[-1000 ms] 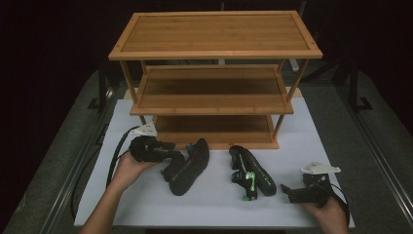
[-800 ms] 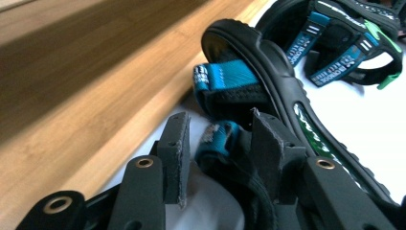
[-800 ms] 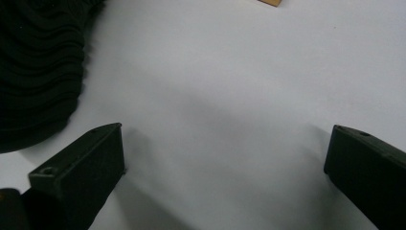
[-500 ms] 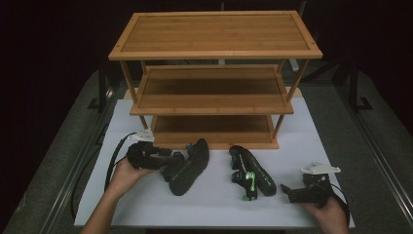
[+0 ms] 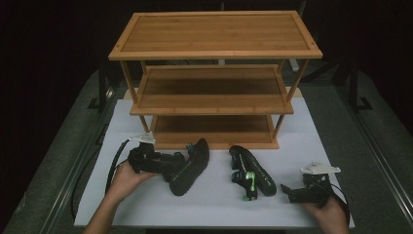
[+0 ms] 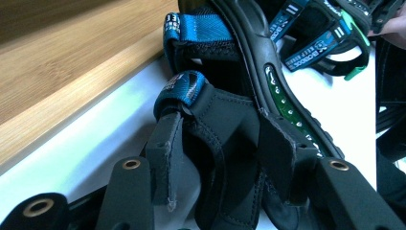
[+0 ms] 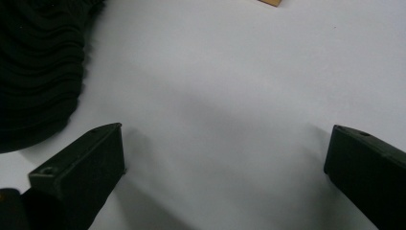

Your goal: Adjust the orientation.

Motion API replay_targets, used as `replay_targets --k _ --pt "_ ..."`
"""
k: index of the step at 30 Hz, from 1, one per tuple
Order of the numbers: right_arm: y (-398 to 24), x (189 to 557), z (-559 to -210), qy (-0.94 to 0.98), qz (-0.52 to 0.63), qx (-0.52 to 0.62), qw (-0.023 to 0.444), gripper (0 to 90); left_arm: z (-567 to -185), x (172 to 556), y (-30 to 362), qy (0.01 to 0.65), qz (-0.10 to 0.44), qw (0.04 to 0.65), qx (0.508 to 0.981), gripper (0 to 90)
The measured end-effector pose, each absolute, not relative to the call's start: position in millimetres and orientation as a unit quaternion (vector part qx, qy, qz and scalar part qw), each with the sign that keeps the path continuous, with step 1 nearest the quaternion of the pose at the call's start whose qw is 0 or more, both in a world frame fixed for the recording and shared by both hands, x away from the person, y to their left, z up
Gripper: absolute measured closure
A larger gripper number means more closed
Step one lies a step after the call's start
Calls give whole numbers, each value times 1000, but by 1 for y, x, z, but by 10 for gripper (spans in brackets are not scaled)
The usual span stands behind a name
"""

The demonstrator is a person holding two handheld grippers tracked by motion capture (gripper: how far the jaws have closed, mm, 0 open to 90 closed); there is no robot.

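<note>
Left jaws: the left gripper [image 6: 230,191] has its two black jaws set either side of the heel straps of the left sandal [image 6: 225,124]. The jaws have just been opening, and whether the pads press on the straps cannot be told.
Left sandal: a black sport sandal lying on its side on the table [image 5: 219,204], its sole edge running up and away from the jaws. In the high view this sandal [image 5: 191,165] lies just beyond the gripper's tip [image 5: 170,165], toe toward the rack.
Straps: black padding with blue webbing loops [image 6: 184,91] just above the jaws; white lettering on them is too small to read.
Sole: a green inlay with a row of pale dots [image 6: 287,110] to the right of the jaws.
Right sandal: farther off, beyond the sole [image 6: 325,38]; its blue straps carry white writing, partly legible as "KEEP", with a green buckle. In the high view it lies flat [image 5: 251,170] between the two grippers.
Right jaws: the right gripper [image 7: 225,158] stands released, its jaws wide apart with bare white table between them.
Beside right jaws: a dark ribbed sole edge [image 7: 38,62] up and to the left, apart from them.
Right hand: holds its gripper [image 5: 304,192] low on the table, near the right sandal.
Rack: a three-tier bamboo shoe rack [image 5: 214,87] beyond both sandals; its shelves hold nothing.
</note>
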State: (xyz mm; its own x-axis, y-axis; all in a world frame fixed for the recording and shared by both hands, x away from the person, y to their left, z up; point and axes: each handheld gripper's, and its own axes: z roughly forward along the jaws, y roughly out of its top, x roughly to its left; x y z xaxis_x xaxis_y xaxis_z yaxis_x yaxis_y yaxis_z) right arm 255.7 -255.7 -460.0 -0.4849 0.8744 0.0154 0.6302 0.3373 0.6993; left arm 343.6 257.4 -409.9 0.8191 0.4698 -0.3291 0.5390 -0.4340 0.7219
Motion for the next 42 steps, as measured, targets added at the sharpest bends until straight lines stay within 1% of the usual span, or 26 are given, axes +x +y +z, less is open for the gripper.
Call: replay_targets --k 6,12,17,18,19,20,21,22,23,25,28,34,40,42 --pt "-256 256 -460 796 329 472 185 0 -405 338 253 278 -36 451 847 534" --pt "-256 256 -460 796 329 472 186 0 -400 333 250 263 -38 453 851 590" --pt "-256 256 -460 796 329 473 185 0 -400 332 250 266 -47 452 850 623" --pt "-256 256 -460 796 329 472 186 0 -399 332 250 264 -47 453 850 664" --pt "-256 256 -460 796 329 472 186 0 -399 332 250 261 -47 454 851 664" --pt "-256 256 -460 796 329 473 185 0 -397 331 250 252 -59 463 848 738" --pt "-256 256 -460 796 329 473 185 0 -397 331 250 252 -59 463 848 764" --pt "-256 256 -460 796 329 473 185 0 -395 329 248 234 -66 470 849 850" --pt "-256 256 -460 796 329 473 185 0 -395 329 248 234 -66 470 849 874" --pt "-256 256 -460 796 329 473 185 0 -391 327 245 228 -49 460 857 885" --pt "-256 256 -460 796 329 472 186 0 -389 327 248 230 -40 456 859 891" --pt "-256 256 -460 796 330 472 185 0 -388 326 243 222 -62 469 853 895" --pt "-256 256 -460 796 330 472 186 0 -381 321 237 207 -57 471 856 900" --pt "-256 256 -460 796 330 473 185 0 -378 318 236 204 -44 466 860 900"
